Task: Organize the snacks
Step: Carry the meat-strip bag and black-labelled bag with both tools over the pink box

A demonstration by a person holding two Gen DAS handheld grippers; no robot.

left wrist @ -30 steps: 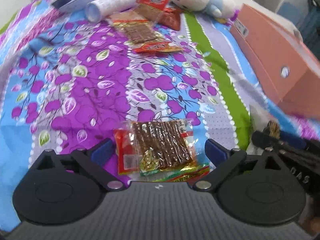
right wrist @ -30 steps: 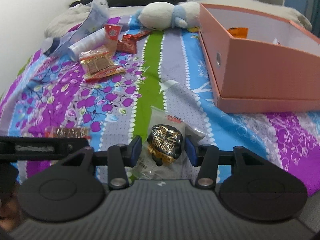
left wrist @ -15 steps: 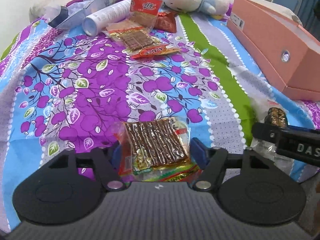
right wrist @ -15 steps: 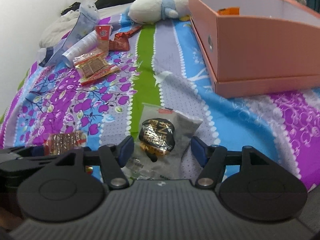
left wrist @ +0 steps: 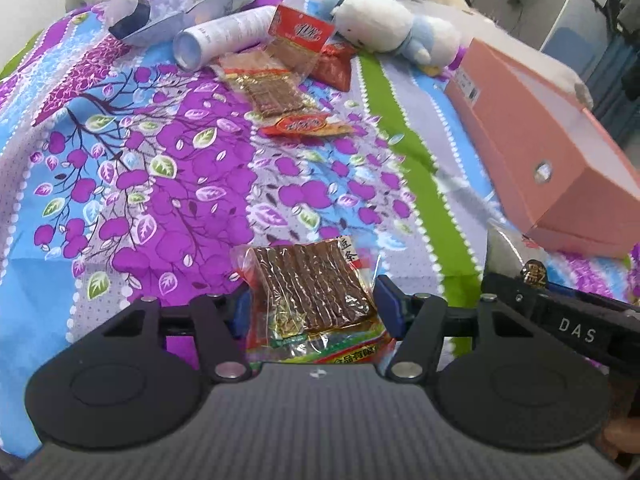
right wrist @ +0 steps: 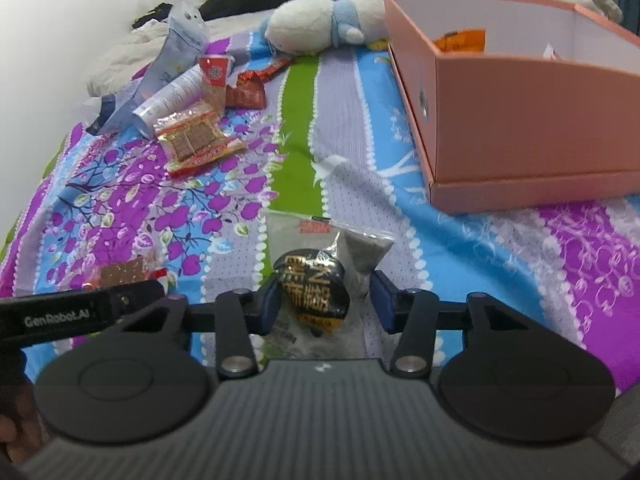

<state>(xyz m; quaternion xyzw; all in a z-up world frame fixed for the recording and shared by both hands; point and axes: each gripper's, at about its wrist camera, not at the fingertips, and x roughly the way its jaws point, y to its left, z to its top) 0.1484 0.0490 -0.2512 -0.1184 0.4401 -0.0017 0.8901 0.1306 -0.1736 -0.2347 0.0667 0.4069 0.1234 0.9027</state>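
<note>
My left gripper [left wrist: 312, 300] has its jaws closing, and both blue pads press the sides of a clear pack of brown strips [left wrist: 312, 280], held just above the floral bedspread [left wrist: 168, 200]. My right gripper [right wrist: 326, 300] is also closing, pads against a clear pack with a black-and-gold label [right wrist: 312, 284] that rests on the bedspread [right wrist: 480, 248]. An open pink box [right wrist: 520, 120] stands to the right and holds an orange packet [right wrist: 460, 40]. More snack packs [left wrist: 276, 92] lie in a heap at the far side.
Near the far heap lie a white tube [left wrist: 224, 36], a red packet [left wrist: 334, 68], a bluish pouch [left wrist: 180, 12] and a white-and-blue plush toy [left wrist: 380, 28]. The pink box [left wrist: 560, 168] takes up the right edge. Floral bedspread stretches between the grippers and the heap.
The left jaws came in from wide apart onto the brown strip pack and rose a little with it. The right jaws widened briefly, then narrowed again onto the black-label pack.
</note>
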